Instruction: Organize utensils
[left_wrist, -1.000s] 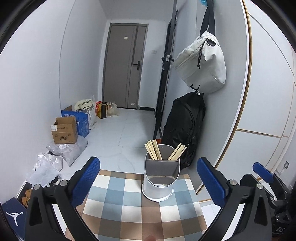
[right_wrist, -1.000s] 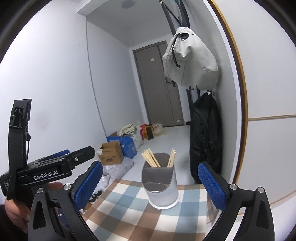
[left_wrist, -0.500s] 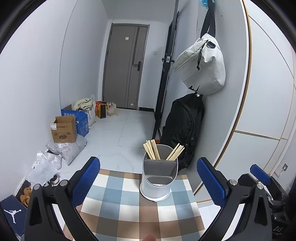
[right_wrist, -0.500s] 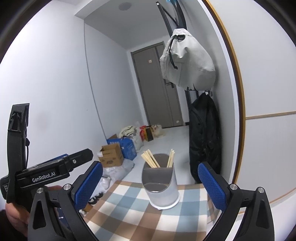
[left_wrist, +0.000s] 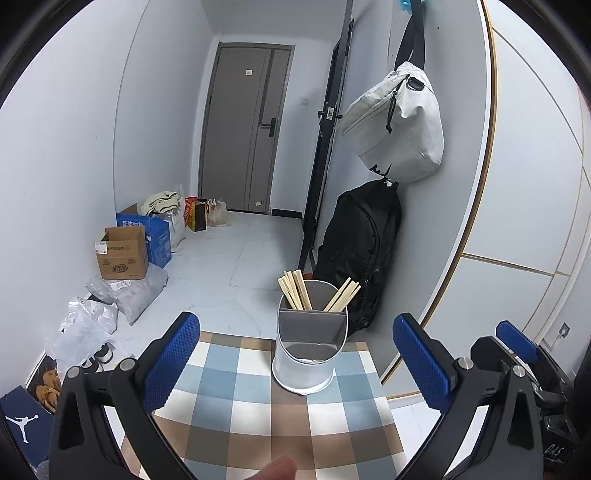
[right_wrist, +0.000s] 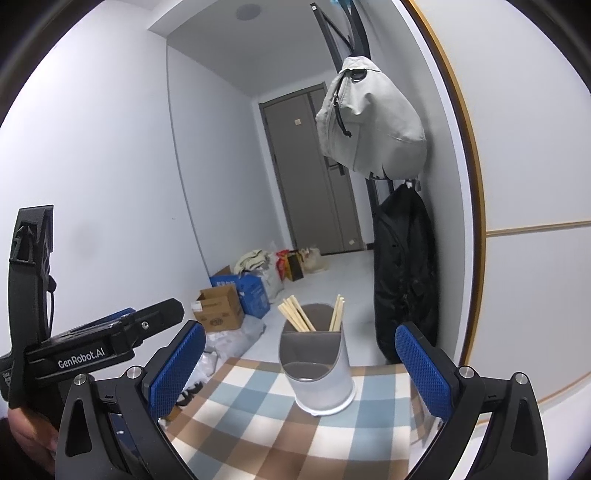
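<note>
A white utensil holder (left_wrist: 308, 347) with a grey divided insert stands on a checkered tablecloth (left_wrist: 258, 410), near its far edge; it also shows in the right wrist view (right_wrist: 317, 369). Two bunches of wooden chopsticks (left_wrist: 295, 293) stand in its back compartments, also seen from the right wrist (right_wrist: 295, 319). The front compartment looks empty. My left gripper (left_wrist: 295, 365) is open and empty, held back from the holder. My right gripper (right_wrist: 301, 369) is open and empty too. The left gripper's body (right_wrist: 88, 354) shows at the left of the right wrist view.
A grey bag (left_wrist: 399, 125) and a black backpack (left_wrist: 360, 251) hang on the right wall behind the table. Cardboard boxes (left_wrist: 123, 253) and plastic bags (left_wrist: 92, 321) lie on the floor at the left. A grey door (left_wrist: 247, 136) closes the hallway.
Both grippers have pulled slightly up and back, so the holder sits a little lower and farther in view. Both stay open and empty.
</note>
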